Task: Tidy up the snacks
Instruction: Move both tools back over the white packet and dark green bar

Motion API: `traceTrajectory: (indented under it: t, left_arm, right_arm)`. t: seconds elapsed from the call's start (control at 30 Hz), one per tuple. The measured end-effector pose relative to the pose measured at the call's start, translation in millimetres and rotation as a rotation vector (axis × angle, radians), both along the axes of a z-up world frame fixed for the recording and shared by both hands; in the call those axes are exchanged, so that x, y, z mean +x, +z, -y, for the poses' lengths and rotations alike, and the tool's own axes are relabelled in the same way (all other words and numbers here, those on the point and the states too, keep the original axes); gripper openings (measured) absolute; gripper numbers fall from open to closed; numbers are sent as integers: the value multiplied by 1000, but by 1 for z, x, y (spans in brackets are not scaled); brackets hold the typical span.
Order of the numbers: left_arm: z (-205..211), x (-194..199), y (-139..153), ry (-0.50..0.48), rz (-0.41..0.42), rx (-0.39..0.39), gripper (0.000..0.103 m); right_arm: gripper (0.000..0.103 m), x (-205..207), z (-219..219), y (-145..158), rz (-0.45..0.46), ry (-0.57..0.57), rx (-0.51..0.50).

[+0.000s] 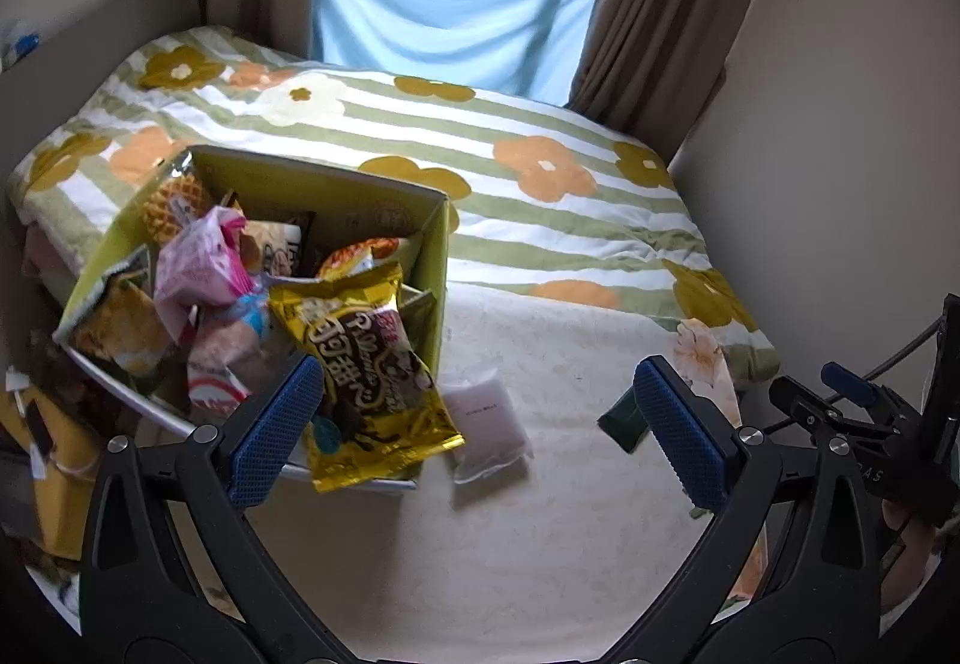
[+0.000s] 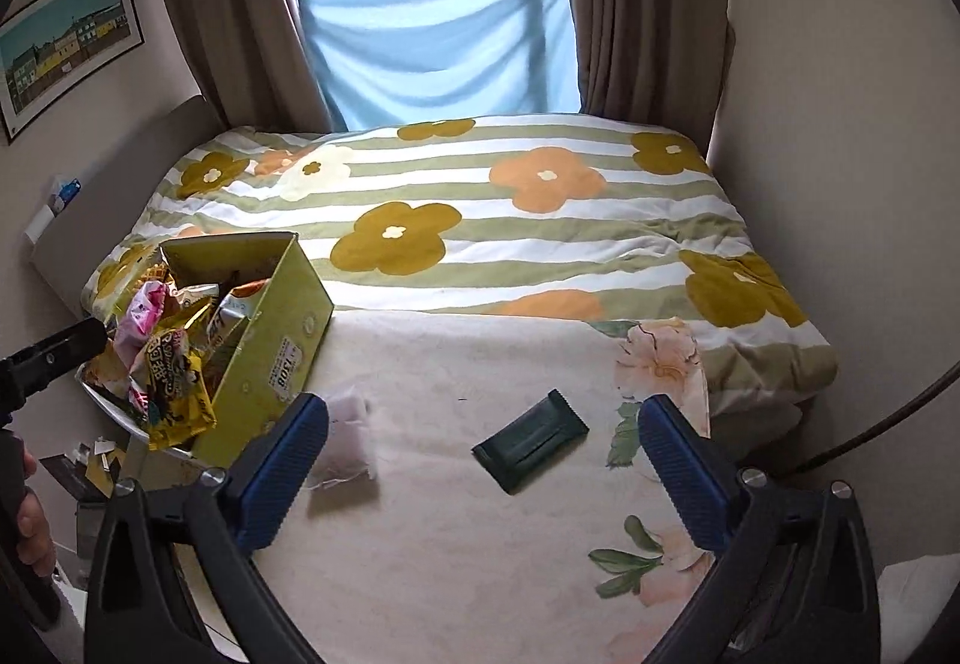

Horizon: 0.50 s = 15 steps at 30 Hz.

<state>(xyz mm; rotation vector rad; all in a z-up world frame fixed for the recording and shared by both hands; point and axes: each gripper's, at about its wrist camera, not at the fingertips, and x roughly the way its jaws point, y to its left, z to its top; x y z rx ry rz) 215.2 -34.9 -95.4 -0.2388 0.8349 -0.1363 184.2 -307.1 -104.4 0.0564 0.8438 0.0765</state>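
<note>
A yellow-green box (image 1: 433, 268) (image 2: 270, 340) full of snack packets stands at the bed's left edge. A yellow packet (image 1: 366, 364) (image 2: 174, 382) hangs over its front rim. A small pale pouch (image 1: 487, 424) (image 2: 345, 439) lies on the sheet right of the box. A dark green bar (image 2: 531, 439) lies further right, partly hidden by a finger in the left wrist view (image 1: 621, 421). My left gripper (image 1: 477, 427) is open, hovering by the box and pouch. My right gripper (image 2: 483, 463) is open above the sheet, between pouch and bar.
The bed (image 2: 480, 544) has a cream floral sheet and a striped flower quilt (image 2: 480, 220) behind. Curtains and a blue cloth (image 2: 438, 58) hang at the window. Walls close both sides. Clutter sits on the floor at left (image 1: 48, 460).
</note>
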Motion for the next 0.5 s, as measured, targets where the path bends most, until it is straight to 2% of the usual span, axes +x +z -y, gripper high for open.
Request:
traceTrajectory:
  t: [0.3,0.5]
  left_arm:
    - [48,-23,-51,89,-73,40,103]
    - [90,-9,-117,-6,-186,45,103]
  right_arm:
    - [103,17,36,-43,-76,13,97]
    - [103,26,36,-79,-135,10,81]
